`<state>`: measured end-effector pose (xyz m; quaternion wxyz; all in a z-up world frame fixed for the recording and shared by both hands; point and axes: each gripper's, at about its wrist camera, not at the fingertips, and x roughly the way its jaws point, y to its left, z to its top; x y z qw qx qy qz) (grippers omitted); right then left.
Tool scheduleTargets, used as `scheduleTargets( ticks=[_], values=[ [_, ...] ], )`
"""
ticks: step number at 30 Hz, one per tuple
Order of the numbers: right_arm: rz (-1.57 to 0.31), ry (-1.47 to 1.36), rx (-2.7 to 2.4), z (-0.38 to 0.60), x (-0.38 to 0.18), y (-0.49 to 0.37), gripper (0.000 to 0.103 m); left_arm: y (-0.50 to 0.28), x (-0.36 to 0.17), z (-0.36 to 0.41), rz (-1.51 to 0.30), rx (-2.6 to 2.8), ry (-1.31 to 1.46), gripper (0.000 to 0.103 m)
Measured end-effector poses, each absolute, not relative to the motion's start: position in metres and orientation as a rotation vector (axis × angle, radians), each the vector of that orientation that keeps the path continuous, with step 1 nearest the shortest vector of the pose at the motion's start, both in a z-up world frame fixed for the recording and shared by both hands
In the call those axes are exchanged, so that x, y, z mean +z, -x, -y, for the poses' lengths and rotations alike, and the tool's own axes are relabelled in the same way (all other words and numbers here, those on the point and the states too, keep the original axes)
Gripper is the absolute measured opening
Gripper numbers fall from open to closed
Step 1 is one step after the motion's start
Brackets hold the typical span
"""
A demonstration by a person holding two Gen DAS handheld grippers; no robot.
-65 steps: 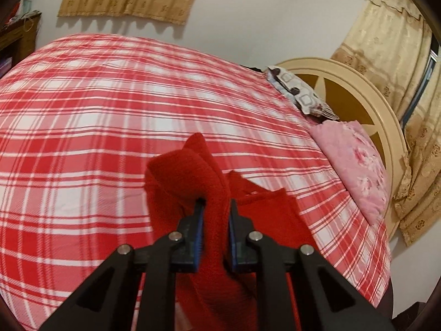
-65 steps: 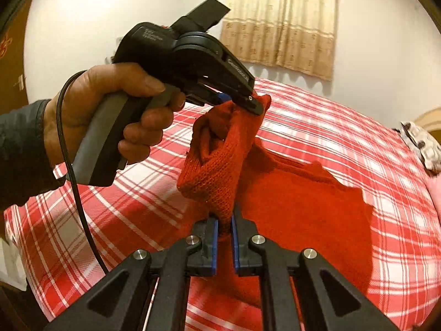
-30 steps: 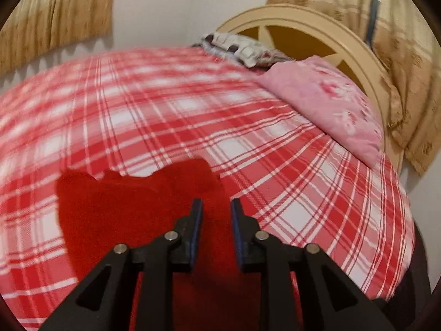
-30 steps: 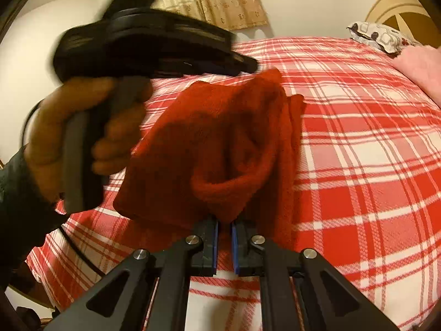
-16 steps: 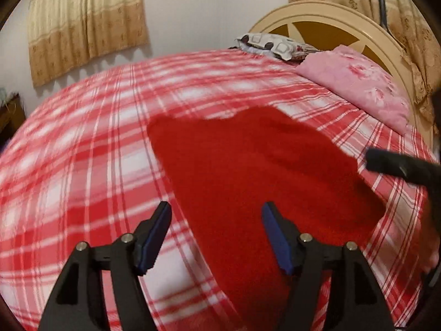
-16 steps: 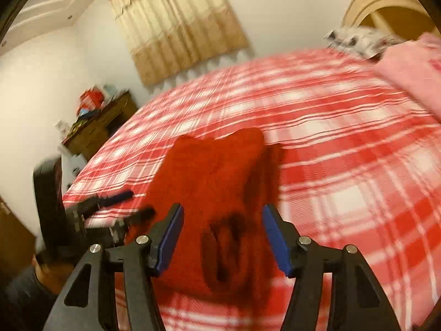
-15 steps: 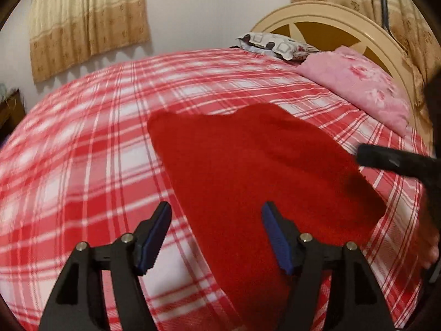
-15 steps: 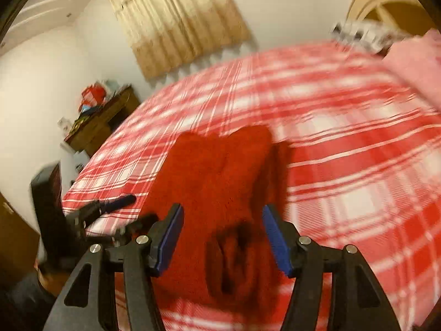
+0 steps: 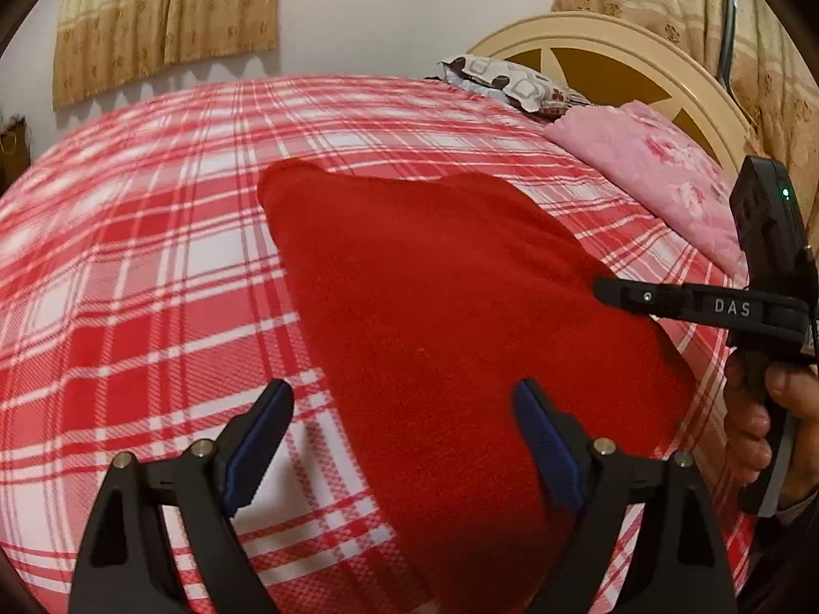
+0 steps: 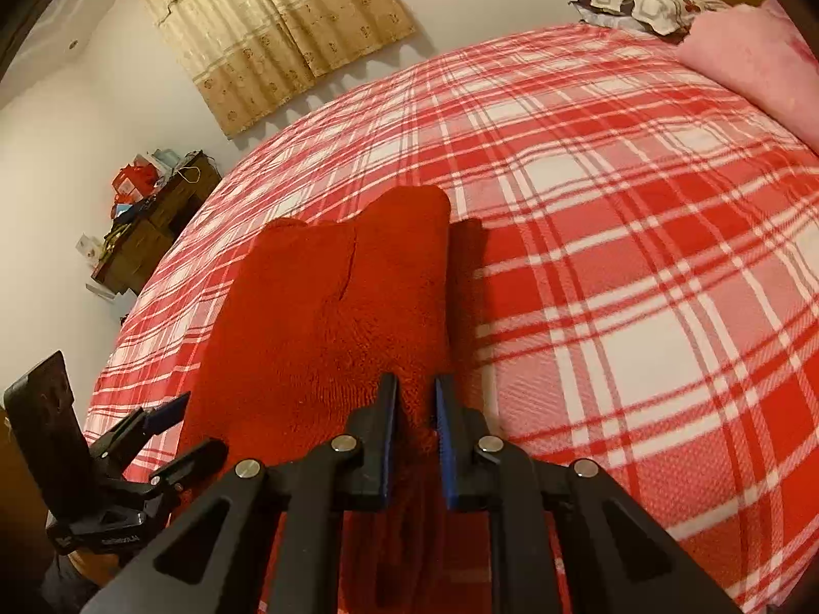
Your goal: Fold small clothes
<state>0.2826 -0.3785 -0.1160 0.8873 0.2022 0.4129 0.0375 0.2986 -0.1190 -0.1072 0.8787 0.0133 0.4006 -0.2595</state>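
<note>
One red sweater (image 9: 460, 307), one plaid bed (image 9: 153, 256), two tools: left (image 9: 404, 435) spread, right (image 10: 414, 409) pinching.

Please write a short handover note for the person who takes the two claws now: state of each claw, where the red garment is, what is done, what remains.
Left claw: open, holding nothing, over the near part of the red knit garment.
Right claw: fingers nearly closed on a ridge of the garment's near edge; whether it truly grips, I cannot tell.
Garment: lying on the plaid bedspread, folded lengthwise with one layer over the other, fairly flat.
Done: the first fold appears finished.
Left: probably fold it once more across, then smooth it.
</note>
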Motion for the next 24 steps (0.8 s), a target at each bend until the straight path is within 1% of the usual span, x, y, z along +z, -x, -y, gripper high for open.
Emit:
scheduleTargets(
  ticks=[2,4,5,12,14,16,24],
  values=[
    [-0.874,-0.452,0.113,0.383,-0.118,-0.288,0.024,-0.299,-0.107,0.119,-0.841,-0.541,-0.027,0.091],
    [-0.878,-0.464,0.108,0.386,-0.118,-0.288,0.056,-0.298,-0.108,0.119,-0.842,-0.541,-0.031,0.091],
    [-0.875,-0.475,0.103,0.391,-0.119,-0.290,0.059,-0.297,-0.108,0.121,-0.840,-0.542,-0.035,0.091],
    [-0.892,-0.516,0.179,0.396,-0.127,-0.313,0.060,-0.298,-0.109,0.124,-0.849,-0.549,-0.036,0.091],
    [-0.901,-0.518,0.188,0.395,-0.129,-0.323,0.064,-0.297,-0.110,0.124,-0.849,-0.551,-0.036,0.091],
    [-0.920,-0.517,0.185,0.396,-0.135,-0.333,0.070,-0.297,-0.111,0.124,-0.849,-0.552,-0.033,0.091],
    [-0.900,-0.618,0.229,0.410,-0.150,-0.353,0.071,-0.304,-0.120,0.123,-0.894,-0.599,0.045,0.091]
  ],
)
